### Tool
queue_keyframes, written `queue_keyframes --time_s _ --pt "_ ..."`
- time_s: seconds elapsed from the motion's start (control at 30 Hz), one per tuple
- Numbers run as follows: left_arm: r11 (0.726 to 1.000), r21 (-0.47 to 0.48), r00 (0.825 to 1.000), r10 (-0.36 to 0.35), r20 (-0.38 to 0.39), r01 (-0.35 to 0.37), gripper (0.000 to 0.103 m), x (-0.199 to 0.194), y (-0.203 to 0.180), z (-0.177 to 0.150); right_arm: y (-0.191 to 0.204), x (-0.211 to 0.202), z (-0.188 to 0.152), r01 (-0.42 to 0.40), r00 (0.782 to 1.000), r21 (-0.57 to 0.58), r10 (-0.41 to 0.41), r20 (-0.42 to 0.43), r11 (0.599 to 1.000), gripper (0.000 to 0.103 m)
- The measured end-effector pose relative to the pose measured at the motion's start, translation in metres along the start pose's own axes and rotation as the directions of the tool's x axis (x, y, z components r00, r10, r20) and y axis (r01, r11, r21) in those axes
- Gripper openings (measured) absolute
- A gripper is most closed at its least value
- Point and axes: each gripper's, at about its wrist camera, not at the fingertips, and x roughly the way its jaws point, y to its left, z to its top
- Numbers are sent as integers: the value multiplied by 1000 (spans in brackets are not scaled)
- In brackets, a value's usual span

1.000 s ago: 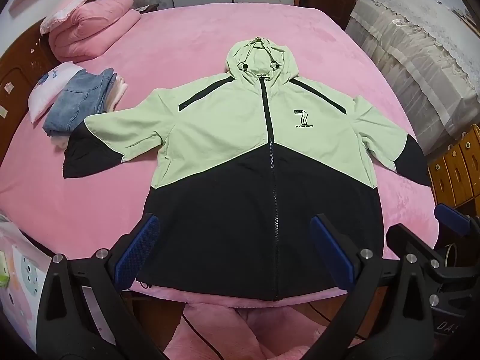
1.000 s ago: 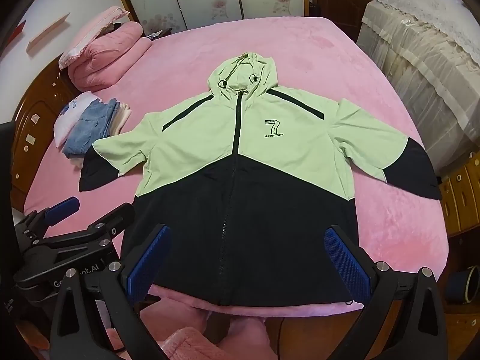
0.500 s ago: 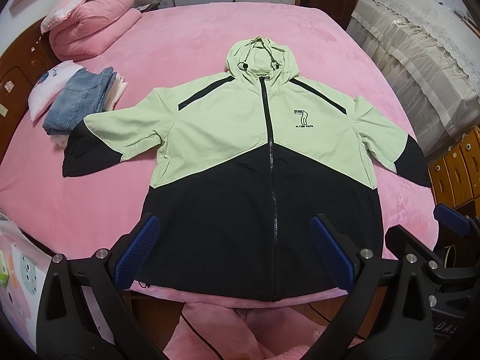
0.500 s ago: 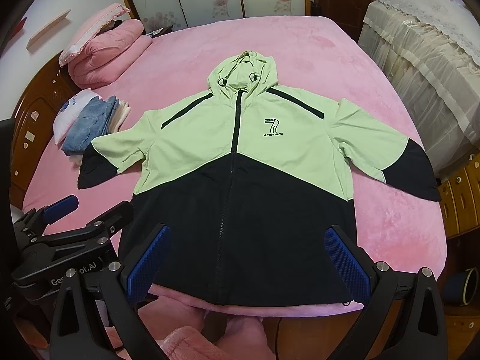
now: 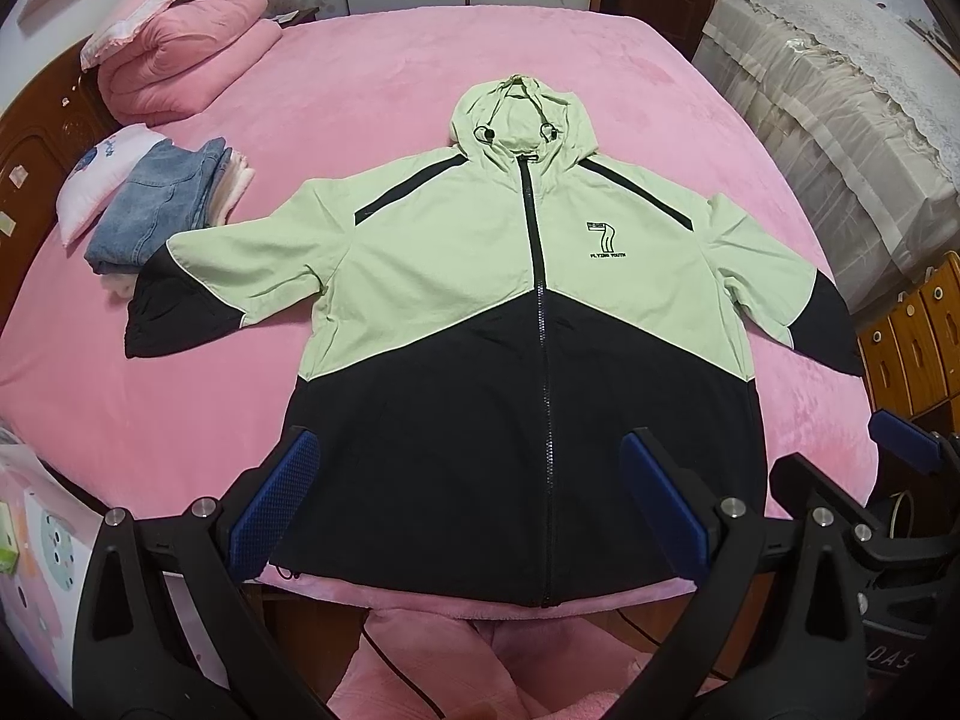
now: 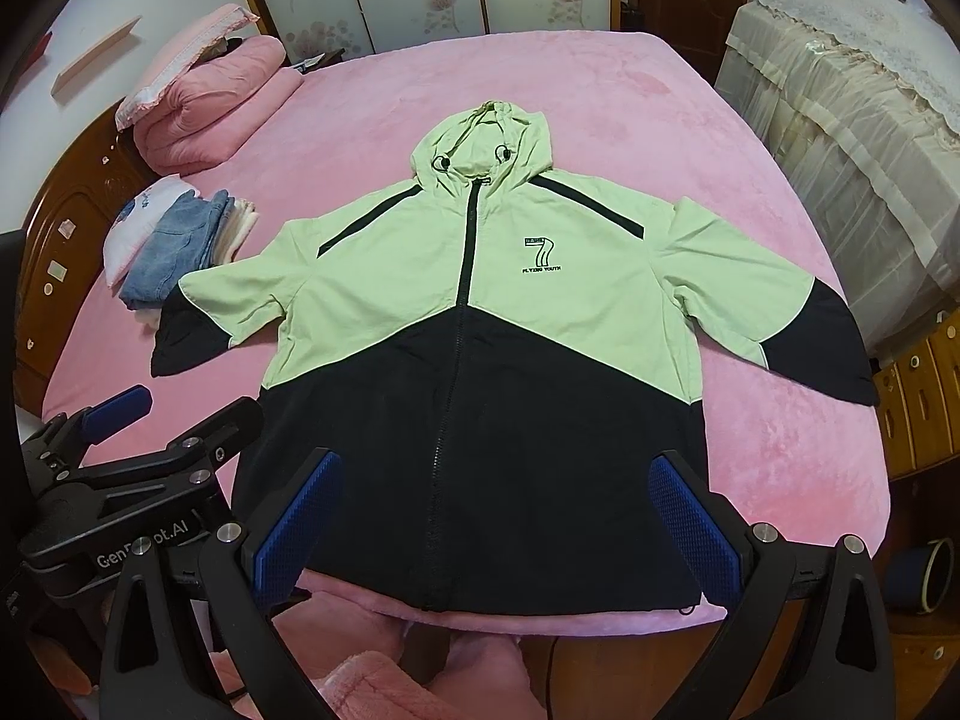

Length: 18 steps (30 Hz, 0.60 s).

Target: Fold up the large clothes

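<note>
- Hooded zip jacket (image 5: 528, 324), pale green above and black below, lies flat and face up on the pink bedspread (image 5: 390, 78); zip closed, hood pointing to the far end of the bed, hem at the near edge.
- Both sleeves spread out sideways; black cuff of one sleeve (image 5: 174, 312) touches the stack of folded clothes.
- Chest print reads "7 FLYING YOUTH" (image 6: 543, 255).
- Left gripper (image 5: 474, 507): blue-padded fingers (image 5: 273, 507) spread wide, nothing between them; held above the jacket's hem, not touching the fabric as far as I can see.
- Right gripper (image 6: 498, 522): fingers (image 6: 696, 522) likewise wide apart and empty, over the black lower panel near the hem.
- In the right wrist view the left gripper sits just beside the right one.
- Stack of folded clothes (image 5: 159, 204), blue jeans on top, lies near the wooden headboard (image 6: 66, 240).
- Rolled pink quilt (image 5: 180, 72) with a pillow on it lies farther along the same side.
- Lace-covered furniture (image 5: 840, 120) stands alongside the bed opposite.
</note>
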Motion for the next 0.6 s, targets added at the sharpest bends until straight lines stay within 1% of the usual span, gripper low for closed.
queue_keyframes --time_s 0.6 --pt "1000 1 1000 3 0 -3 100 0 -1 2 -4 6 5 12 1000 -9 -12 -15 1000 103"
